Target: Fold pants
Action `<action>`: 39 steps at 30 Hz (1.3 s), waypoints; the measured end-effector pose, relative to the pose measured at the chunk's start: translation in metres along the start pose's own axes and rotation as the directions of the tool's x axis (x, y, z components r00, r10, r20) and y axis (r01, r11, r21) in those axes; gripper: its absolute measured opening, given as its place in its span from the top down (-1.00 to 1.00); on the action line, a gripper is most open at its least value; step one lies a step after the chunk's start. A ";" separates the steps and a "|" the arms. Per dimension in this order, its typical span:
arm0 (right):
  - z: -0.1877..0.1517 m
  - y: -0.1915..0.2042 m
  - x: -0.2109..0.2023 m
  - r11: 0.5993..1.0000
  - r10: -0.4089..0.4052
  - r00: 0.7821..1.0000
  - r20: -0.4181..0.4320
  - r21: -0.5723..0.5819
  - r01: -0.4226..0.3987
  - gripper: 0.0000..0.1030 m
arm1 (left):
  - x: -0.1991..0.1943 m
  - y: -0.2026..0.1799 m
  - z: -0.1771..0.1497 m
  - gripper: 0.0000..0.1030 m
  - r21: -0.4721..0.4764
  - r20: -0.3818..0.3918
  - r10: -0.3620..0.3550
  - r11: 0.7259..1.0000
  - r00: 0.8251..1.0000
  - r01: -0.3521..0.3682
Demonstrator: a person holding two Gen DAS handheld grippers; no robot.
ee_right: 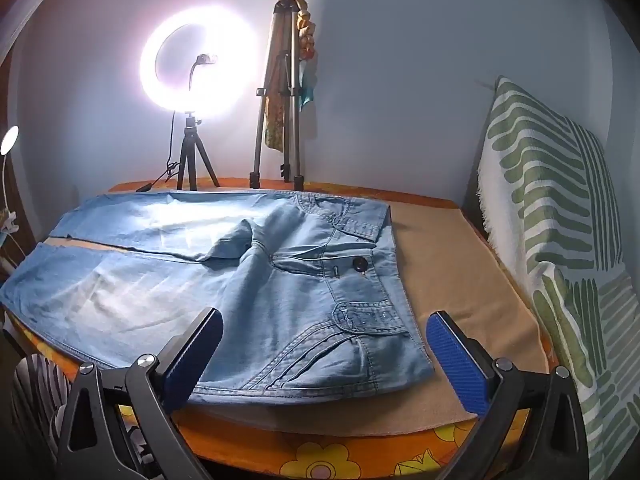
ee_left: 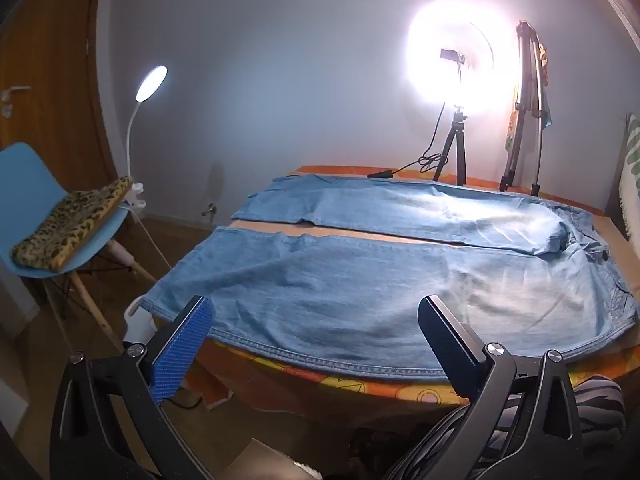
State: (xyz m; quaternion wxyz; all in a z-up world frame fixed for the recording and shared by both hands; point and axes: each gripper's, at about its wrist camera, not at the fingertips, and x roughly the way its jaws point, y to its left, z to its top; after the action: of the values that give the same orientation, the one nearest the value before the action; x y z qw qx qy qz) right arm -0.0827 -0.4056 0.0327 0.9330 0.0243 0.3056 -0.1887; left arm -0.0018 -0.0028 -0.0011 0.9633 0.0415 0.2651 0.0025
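Left gripper (ee_left: pixel 316 312) hangs at the near table edge with its jaws spread wide and nothing between them, and the right gripper (ee_right: pixel 324 324) is just as wide apart and empty over the waistband corner. Beyond them the light blue pants (ee_right: pixel 240 264) lie flat across the table (ee_right: pixel 460 248), legs side by side. At the back, a ring light (ee_right: pixel 200 64) blazes beside a tripod (ee_right: pixel 280 92).

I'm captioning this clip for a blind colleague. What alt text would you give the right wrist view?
Light blue jeans lie flat and unfolded on a table, waistband to the right, legs stretching left. The right hand-held gripper hovers open over the near waist edge, holding nothing. Behind, a lit ring light and a tripod stand against the wall; a green-striped cushion leans at right.
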 end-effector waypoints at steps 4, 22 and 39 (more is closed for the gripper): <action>-0.002 0.003 0.005 1.000 0.000 1.000 -0.013 -0.029 -0.001 -1.00 | -0.006 -0.004 -0.003 -0.99 0.010 0.007 0.010 1.000 1.000 -0.010; -0.004 0.012 0.006 0.999 0.010 1.000 -0.014 -0.033 -0.010 -1.00 | 0.008 -0.001 -0.005 -0.99 -0.040 -0.043 -0.019 0.999 0.999 0.017; -0.006 0.015 0.006 0.998 0.026 1.000 -0.014 -0.055 -0.027 -1.00 | 0.010 0.004 -0.007 -0.99 -0.062 -0.051 -0.022 0.998 0.998 0.019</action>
State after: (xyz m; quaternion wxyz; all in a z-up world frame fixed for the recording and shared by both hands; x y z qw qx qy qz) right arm -0.0761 -0.3927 0.0237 0.9337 0.0039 0.3164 -0.1675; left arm 0.0032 0.0018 -0.0119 0.9570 0.0092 0.2900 0.0017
